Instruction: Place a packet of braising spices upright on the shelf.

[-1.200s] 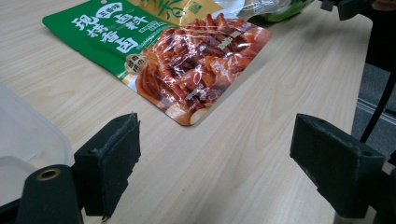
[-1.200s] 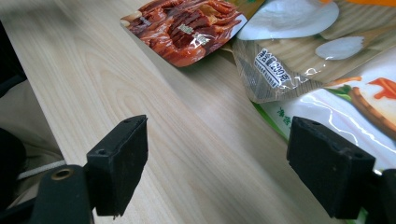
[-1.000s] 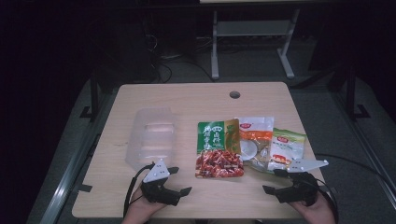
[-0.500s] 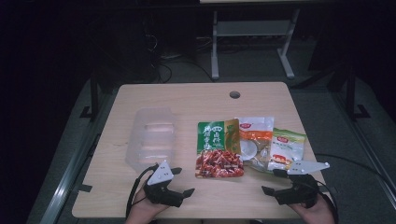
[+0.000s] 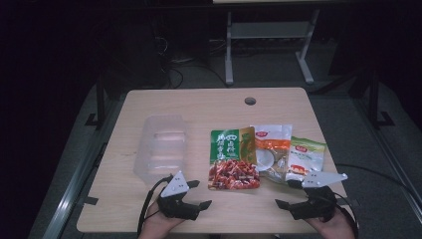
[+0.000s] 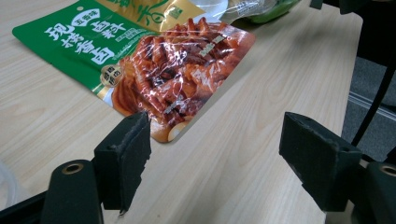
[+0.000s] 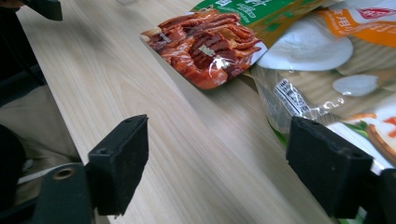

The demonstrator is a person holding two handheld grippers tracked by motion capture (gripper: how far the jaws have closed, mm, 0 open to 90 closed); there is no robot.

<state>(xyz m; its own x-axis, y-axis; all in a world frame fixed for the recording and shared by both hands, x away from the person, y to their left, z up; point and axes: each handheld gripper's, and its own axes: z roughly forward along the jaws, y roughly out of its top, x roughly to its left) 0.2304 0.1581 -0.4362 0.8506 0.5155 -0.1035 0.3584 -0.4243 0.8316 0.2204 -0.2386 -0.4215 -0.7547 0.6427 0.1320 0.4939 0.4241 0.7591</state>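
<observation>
Green and red snack pouch [image 5: 233,159] flat on the table [image 5: 199,104], near the middle of the front edge, nearest to left gripper [image 5: 195,195]. Glossy film, crinkled over lumpy contents: likely light, soft, slippery, apt to sag when lifted. Best hold probably the sealed bottom corner [image 6: 173,133], thin and flat, just ahead of the near jaw in the left gripper view. Left gripper jaws wide, nothing between them, having just been closing a little. Right gripper [image 5: 287,194] at the front right corner, jaws wide, empty, close to the white and orange pouch [image 5: 271,149] and the green-edged pouch [image 5: 306,158], which overlap. Clear plastic container [image 5: 161,147] toward the left edge, apart from the pouches. Bare wood along the front edge and the whole back half: ample room for sliding or lifting.
</observation>
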